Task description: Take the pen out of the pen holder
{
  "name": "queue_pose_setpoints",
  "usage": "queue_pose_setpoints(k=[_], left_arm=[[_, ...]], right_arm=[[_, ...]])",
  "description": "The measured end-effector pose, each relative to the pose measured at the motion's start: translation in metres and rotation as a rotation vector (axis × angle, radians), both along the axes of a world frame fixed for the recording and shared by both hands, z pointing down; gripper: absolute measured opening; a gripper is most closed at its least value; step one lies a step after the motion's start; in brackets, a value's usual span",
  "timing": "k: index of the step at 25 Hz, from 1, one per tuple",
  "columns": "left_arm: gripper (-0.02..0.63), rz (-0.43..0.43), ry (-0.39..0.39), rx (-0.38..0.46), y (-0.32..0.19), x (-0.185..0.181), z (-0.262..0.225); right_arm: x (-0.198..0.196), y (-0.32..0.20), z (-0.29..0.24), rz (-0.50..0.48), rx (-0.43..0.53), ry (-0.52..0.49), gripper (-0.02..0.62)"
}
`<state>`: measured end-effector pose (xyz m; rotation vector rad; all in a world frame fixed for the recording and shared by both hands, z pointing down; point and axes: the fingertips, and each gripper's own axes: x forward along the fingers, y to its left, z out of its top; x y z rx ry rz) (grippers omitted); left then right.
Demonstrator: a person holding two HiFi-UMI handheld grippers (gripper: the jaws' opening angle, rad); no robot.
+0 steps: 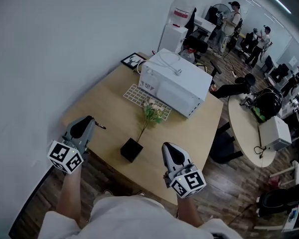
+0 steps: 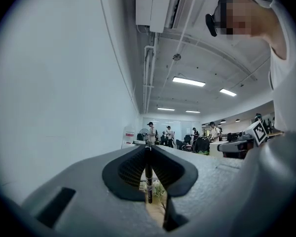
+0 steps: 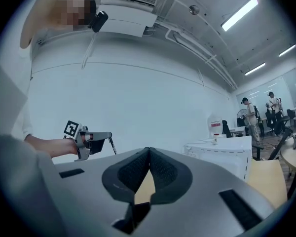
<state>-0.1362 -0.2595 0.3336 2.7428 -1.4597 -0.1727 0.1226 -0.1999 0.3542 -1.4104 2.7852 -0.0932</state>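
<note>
White clothes (image 1: 124, 214) on the person fill the bottom of the head view, right under the camera. Past them is a big light wooden surface (image 1: 104, 114) next to a plain white wall. On its far end sits a big white box (image 1: 175, 81) with a white cord on top. A flat white keyboard (image 1: 138, 94) lies just in front of the box.

Both hands hold their tools up over the near edge of the surface, well apart from each other. On the left is the left grey gripper (image 1: 90, 121), and its jaws are squeezed tight on a thin dark pen (image 2: 148, 181). In the left gripper view the pen stands straight up between the two black pads. On the other side is the right grey gripper (image 1: 168, 148). Its jaws are pressed together and nothing is between them.

Between the two grippers, near the front edge, sits a small black square pen holder (image 1: 131, 150). A little bunch of pale flowers (image 1: 153, 111) leans over it on a thin stem that runs down to the holder. The pen is out of the holder, up in the air to its left, and not touching it.

Far back, people stand around other desks.
</note>
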Motion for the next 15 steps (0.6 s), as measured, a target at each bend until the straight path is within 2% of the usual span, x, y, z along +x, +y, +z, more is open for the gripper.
queue_pose_setpoints(k=[5,15], left_arm=[[0.046,-0.03,0.03,0.037,0.011,-0.021,-0.02],[0.045,-0.055,0.057,0.113,0.032,-0.056,-0.049]], right_arm=[[0.009,-0.002,-0.013,0.046,0.035,0.012,0.002],[0.036,-0.001,-0.02,0.163,0.038,0.028,0.002]])
